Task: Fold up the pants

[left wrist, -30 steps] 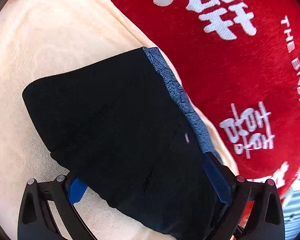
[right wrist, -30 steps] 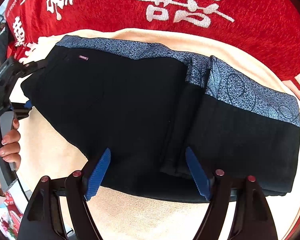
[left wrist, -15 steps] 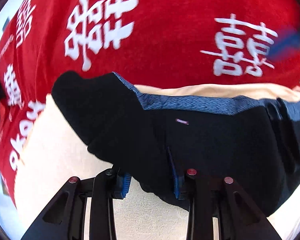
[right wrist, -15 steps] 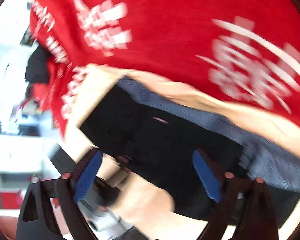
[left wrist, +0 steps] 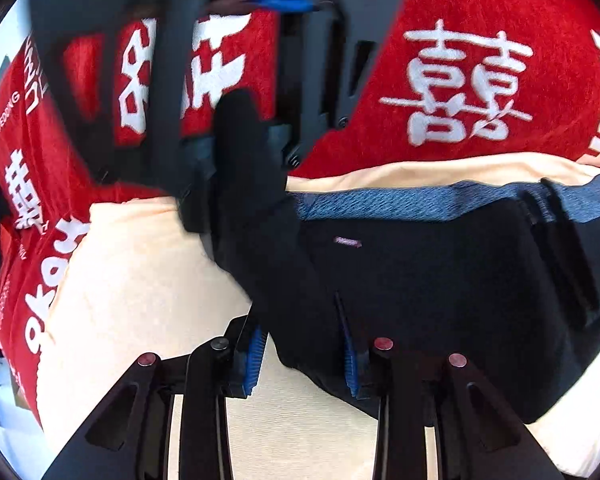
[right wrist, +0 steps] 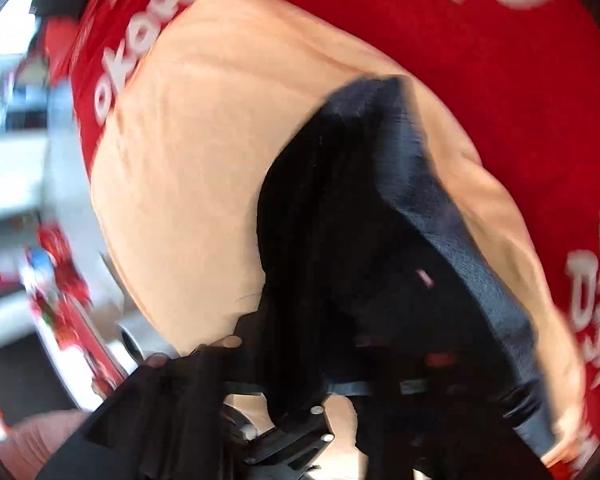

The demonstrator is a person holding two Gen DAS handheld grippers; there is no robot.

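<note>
Black pants with a blue-grey patterned waistband lie partly folded on a cream towel. My left gripper is shut on the near edge of the pants, and a corner of the cloth stands lifted. My right gripper shows blurred in the left wrist view, over the lifted corner at the upper left. In the blurred right wrist view the pants rise toward the camera. The right fingers are hidden there, so their state is unclear.
A red plush cloth with white characters covers the table under the cream towel. The table's left edge and blurred room clutter show at the left of the right wrist view.
My left gripper closed on the near edge and raised a corner of the pants. My right gripper swung left, over that corner and close to the cloth.
</note>
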